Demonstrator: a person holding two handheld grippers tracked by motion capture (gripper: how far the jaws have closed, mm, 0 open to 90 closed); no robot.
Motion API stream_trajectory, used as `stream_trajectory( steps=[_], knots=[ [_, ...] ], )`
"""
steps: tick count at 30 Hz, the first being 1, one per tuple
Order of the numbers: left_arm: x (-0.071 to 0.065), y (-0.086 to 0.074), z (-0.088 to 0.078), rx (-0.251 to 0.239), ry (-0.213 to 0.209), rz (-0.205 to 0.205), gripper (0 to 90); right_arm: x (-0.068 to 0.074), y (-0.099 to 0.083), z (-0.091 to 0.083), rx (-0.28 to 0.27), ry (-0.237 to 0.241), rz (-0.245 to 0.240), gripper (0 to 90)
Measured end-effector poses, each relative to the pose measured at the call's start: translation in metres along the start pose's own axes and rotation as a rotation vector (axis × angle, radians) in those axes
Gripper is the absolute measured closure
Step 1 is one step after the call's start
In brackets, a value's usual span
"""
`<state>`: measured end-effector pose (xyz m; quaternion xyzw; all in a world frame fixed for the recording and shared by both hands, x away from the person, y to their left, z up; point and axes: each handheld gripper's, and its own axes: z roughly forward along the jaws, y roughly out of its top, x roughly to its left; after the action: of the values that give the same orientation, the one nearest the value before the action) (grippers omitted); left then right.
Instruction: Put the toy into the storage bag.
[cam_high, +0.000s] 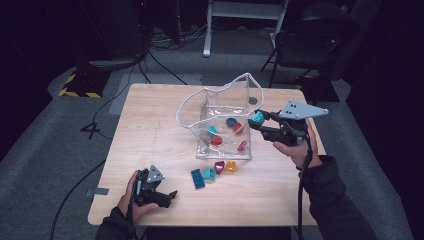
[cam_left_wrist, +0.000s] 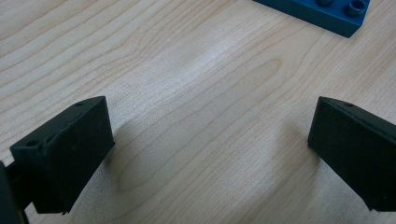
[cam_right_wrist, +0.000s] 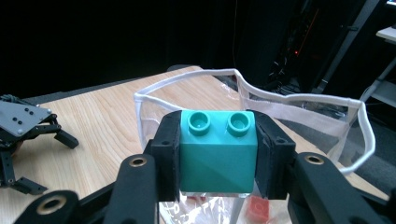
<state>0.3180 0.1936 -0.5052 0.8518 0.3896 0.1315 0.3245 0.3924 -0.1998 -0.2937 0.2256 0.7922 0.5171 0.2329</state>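
Right gripper (cam_high: 261, 121) pinching a teal block (cam_right_wrist: 218, 151), studs up, both pads tight against its sides, raised just beside the right rim of the clear bag (cam_high: 220, 102). Left gripper (cam_high: 172, 196) resting well apart from the bag toward the table's near edge, jaws spread, nothing between them; a blue brick (cam_left_wrist: 322, 9) just ahead.
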Motion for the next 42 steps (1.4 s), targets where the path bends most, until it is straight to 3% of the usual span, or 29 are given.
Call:
stream_trajectory(
  steps=[17, 29, 39, 42],
  knots=[
    [0.0, 0.0, 0.0, 0.0, 0.002, 0.001, 0.2, -0.016, 0.026, 0.04, 0.043, -0.053, 0.033, 58.8],
    [0.0, 0.0, -0.001, 0.002, 0.002, 0.004, 0.2, -0.039, 0.023, 0.069, 0.101, -0.113, 0.102, 58.8],
    [0.0, 0.0, -0.001, 0.003, 0.004, 0.005, 0.3, -0.053, 0.017, 0.085, 0.152, -0.165, 0.122, 58.3],
    [0.0, 0.0, -0.001, 0.002, 0.004, 0.005, 0.3, -0.056, 0.015, 0.089, 0.156, -0.179, 0.133, 51.2]
  ],
)
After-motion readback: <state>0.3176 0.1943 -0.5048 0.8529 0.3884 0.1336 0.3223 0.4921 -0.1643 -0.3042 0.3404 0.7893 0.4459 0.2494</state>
